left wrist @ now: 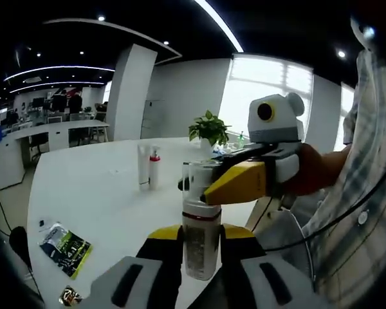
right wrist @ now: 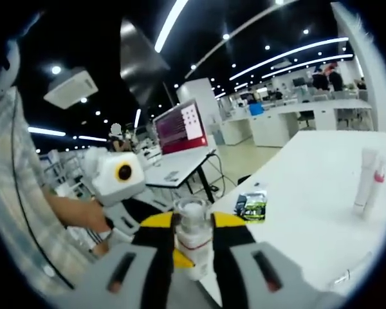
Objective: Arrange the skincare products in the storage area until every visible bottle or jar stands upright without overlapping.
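A frosted bottle (left wrist: 201, 248) with a white collar, a red ring and a clear cap is held above the white table (left wrist: 90, 187). My left gripper (left wrist: 201, 233) is shut on its body. My right gripper (left wrist: 209, 187) comes in from the right and is shut on the cap end. In the right gripper view the same bottle (right wrist: 193, 235) sits between the right gripper (right wrist: 193, 222) jaws, with the left gripper (right wrist: 132, 219) at the left. Two slim tubes (left wrist: 149, 166) stand upright side by side further back on the table, also the tubes (right wrist: 368, 180) at the right.
A green sachet (left wrist: 64, 248) lies flat near the table's edge, seen too as the sachet (right wrist: 252, 206). A small dark packet (left wrist: 67, 296) lies close by it. A potted plant (left wrist: 209, 129) stands at the far side. A person's plaid sleeve (left wrist: 367, 167) is at the right.
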